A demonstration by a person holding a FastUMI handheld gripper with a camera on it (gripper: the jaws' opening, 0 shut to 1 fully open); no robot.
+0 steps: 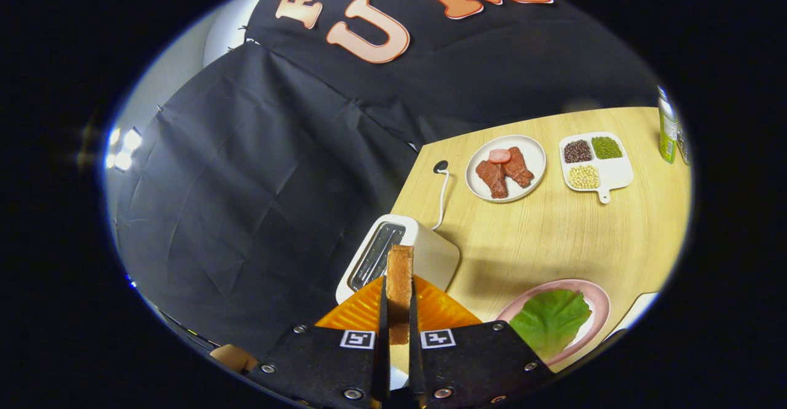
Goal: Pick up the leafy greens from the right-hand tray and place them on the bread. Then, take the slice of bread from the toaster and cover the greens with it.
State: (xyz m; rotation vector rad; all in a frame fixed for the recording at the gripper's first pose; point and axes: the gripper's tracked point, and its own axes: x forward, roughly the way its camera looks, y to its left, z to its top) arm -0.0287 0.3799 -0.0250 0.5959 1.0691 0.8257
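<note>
Jaws pinching bread slice (edge-on), toaster just beyond, leafy greens on pink plate

Counting one gripper, fingers clamping one slice of bread; one toaster; one leafy green lying on one pink plate; one white plate carrying three meat pieces; one divided tray showing three bean heaps; one bottle.

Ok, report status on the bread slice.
Hand-held gripper shut on bread slice, held above the toaster. Greens on pink plate. Nothing in the way.
</note>
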